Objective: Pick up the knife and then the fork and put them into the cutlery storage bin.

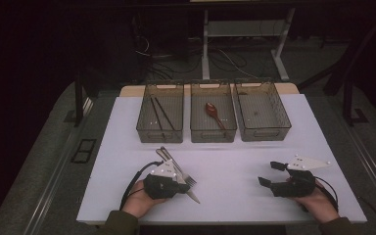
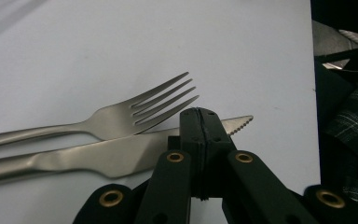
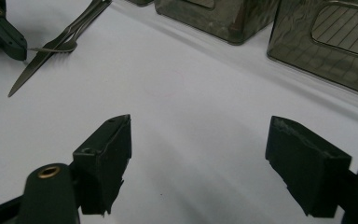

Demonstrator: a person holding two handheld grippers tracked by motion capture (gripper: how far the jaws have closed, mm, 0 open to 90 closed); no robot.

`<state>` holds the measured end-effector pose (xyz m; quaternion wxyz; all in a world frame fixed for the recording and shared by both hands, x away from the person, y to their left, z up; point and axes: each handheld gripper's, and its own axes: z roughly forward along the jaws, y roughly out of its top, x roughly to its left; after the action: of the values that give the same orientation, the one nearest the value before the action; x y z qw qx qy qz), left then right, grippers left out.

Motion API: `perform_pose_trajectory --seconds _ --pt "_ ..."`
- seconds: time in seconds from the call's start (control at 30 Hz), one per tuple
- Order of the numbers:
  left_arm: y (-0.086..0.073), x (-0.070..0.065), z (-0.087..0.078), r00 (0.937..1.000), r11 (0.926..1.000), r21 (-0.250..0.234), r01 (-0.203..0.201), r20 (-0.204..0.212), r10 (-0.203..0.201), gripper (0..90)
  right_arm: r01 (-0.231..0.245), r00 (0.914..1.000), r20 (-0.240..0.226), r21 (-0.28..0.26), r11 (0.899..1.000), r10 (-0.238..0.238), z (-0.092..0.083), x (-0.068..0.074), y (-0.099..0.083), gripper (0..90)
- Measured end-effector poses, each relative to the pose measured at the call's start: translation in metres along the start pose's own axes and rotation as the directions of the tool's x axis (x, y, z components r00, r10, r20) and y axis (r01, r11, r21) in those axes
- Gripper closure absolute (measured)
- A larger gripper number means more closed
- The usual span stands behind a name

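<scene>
A steel fork (image 2: 121, 114) and a steel knife (image 2: 98, 156) lie side by side on the white mat (image 1: 235, 166), at its near left. My left gripper (image 2: 200, 123) is shut, its jaws pressed flat together right over the knife's blade near the serrated tip. The blade is not between the jaws. From above, the left gripper (image 1: 181, 183) covers the middle of the knife (image 1: 194, 197), with the fork (image 1: 190, 179) beside it. My right gripper (image 3: 198, 140) is wide open and holds nothing, low over bare mat at the near right (image 1: 268, 173).
Three wire-mesh bins stand in a row at the back of the mat. The left bin (image 1: 160, 132) holds dark chopsticks (image 1: 159, 115), the middle bin (image 1: 213, 133) a red-brown spoon (image 1: 214, 113), and the right bin (image 1: 264, 132) looks bare. The dark floor lies beyond the mat's edges.
</scene>
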<state>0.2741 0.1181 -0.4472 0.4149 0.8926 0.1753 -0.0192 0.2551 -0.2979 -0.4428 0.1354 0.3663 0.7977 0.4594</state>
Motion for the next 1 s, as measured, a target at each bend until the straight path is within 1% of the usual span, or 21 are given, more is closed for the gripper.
perform_pose_trajectory --seconds 0.2,0.4,0.47,0.53,0.67,0.8,0.87,0.9,0.97,1.0 --pt "0.010 0.004 0.013 0.9998 0.9996 0.021 -0.019 -0.007 0.020 88.7 -0.003 1.0000 0.000 -0.002 1.000 0.003 0.000 0.000 0.000 21.8" --pt "0.024 0.011 0.028 0.9982 0.9978 0.040 -0.052 -0.026 0.053 88.7 -0.004 1.0000 0.002 -0.002 1.000 0.004 0.000 0.000 0.000 21.8" --pt "0.030 0.014 0.033 0.9973 0.9965 0.054 -0.064 -0.033 0.066 88.7 -0.004 1.0000 0.001 -0.003 1.000 0.004 0.000 0.000 0.000 21.8" --pt "0.035 0.018 0.037 0.9976 0.9974 0.043 -0.058 -0.034 0.060 88.7 -0.004 1.0000 0.001 -0.004 1.000 0.004 -0.001 0.000 0.000 21.8" --pt "0.043 0.029 0.045 0.9979 0.9974 0.044 -0.057 -0.027 0.058 88.7 -0.005 1.0000 -0.001 -0.003 1.000 0.005 -0.001 -0.001 0.000 21.9" --pt "0.052 0.037 0.051 0.9971 0.9969 0.045 -0.065 -0.038 0.066 88.7 -0.005 1.0000 -0.003 -0.004 1.000 0.005 -0.001 -0.001 0.000 21.9" --pt "0.055 0.039 0.054 0.9974 0.9977 0.036 -0.057 -0.042 0.059 88.7 -0.004 1.0000 0.000 -0.004 1.000 0.004 -0.001 -0.002 0.000 21.9" --pt "0.056 0.041 0.054 0.9968 0.9972 0.033 -0.068 -0.041 0.069 88.7 -0.004 1.0000 0.000 -0.005 1.000 0.004 -0.001 -0.002 0.000 21.9" --pt "0.058 0.040 0.051 0.9978 0.9982 0.023 -0.055 -0.035 0.056 88.7 -0.005 1.0000 0.001 -0.008 1.000 0.005 -0.002 -0.001 0.000 22.0" --pt "0.059 0.040 0.049 0.9974 0.9979 0.020 -0.062 -0.035 0.062 88.6 -0.005 1.0000 0.000 -0.008 1.000 0.005 -0.002 -0.001 0.000 22.0"
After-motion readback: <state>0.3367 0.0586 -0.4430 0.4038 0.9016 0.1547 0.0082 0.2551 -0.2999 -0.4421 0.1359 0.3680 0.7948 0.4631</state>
